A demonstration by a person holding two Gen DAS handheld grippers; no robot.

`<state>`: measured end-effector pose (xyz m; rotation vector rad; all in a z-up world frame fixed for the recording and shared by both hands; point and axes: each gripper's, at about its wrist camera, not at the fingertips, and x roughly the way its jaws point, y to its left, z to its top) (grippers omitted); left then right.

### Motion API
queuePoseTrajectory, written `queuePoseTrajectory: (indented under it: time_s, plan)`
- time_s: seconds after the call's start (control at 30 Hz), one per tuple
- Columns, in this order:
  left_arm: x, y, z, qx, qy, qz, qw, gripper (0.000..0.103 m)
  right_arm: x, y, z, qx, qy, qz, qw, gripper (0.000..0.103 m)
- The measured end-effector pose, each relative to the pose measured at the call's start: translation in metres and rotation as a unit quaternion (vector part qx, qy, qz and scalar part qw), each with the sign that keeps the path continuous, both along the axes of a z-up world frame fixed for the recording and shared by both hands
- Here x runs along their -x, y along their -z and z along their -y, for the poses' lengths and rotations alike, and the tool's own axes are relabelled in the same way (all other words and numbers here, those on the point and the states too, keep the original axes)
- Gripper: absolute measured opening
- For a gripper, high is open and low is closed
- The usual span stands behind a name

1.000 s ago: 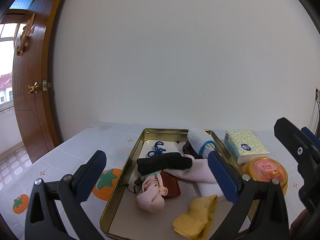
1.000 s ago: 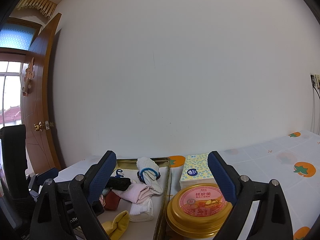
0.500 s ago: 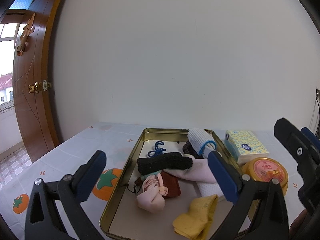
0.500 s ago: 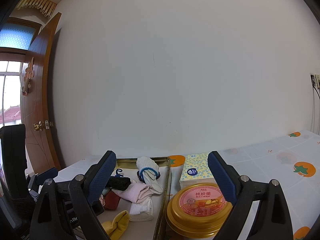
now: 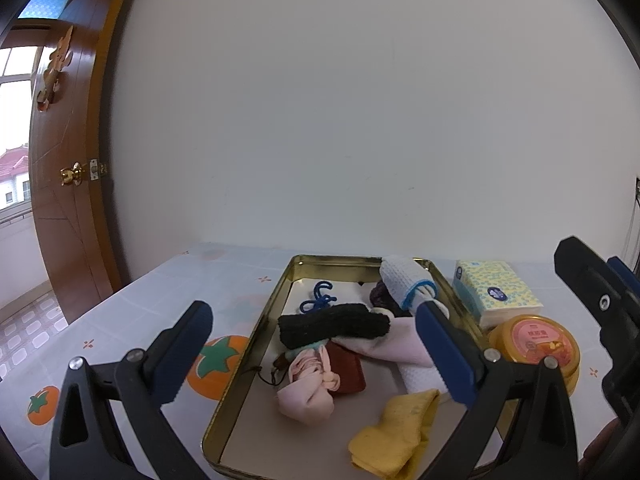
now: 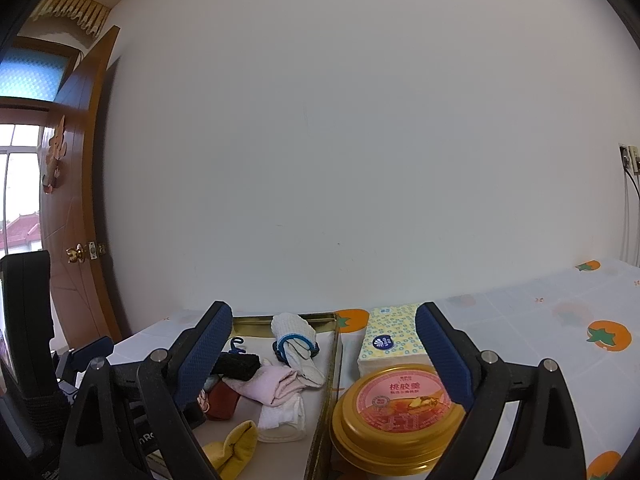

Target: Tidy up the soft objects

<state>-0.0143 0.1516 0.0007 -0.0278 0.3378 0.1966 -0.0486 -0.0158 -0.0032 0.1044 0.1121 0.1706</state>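
Blue-padded, my left gripper (image 5: 312, 354) and right gripper (image 6: 324, 356) both hover spread wide, holding nothing. Below lies the gold tin tray (image 5: 256, 344) on the desk (image 5: 160, 300), holding rolled socks (image 5: 334, 326) and cloths.

A gold metal tray (image 5: 248, 356) is seen on a tomato-print tablecloth (image 5: 132, 320). Inside it, a black roll (image 5: 334, 325) lies mid-tray, a pink bundle (image 5: 308, 386) nearer, a yellow cloth (image 5: 396, 428) at the near right. The left gripper (image 5: 312, 348) is held wide open above the tray, gripping nothing. A tissue pack (image 5: 496, 292) and round tin (image 5: 534, 340) are set to the right.
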Motion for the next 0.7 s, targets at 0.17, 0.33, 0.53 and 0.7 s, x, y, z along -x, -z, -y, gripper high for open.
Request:
queuePoseTrajectory:
  time_s: [0.17, 0.33, 0.53, 0.7]
  plan:
    - [-0.0005, 0.0001, -0.0003, -0.001, -0.001, 0.0, 1.0, 0.103, 0.0004, 0.0, 0.0, 0.0, 0.001, 0.0, 1.0, 0.095]
    - [-0.0031, 0.0005, -0.0027, 0.002, -0.014, -0.004, 0.9999, 0.103, 0.0006, 0.0004, 0.0001, -0.001, 0.002, -0.002, 1.0, 0.095]
    - [-0.0025, 0.0007, -0.0016, 0.001, -0.014, -0.001, 0.9999, 0.103, 0.0, 0.0003, -0.0009, 0.001, 0.001, -0.004, 1.0, 0.095]
    - [-0.0033, 0.0008, 0.0007, -0.002, -0.012, -0.003, 0.9999, 0.103, -0.0013, -0.0007, -0.0003, -0.001, 0.004, -0.006, 1.0, 0.095]
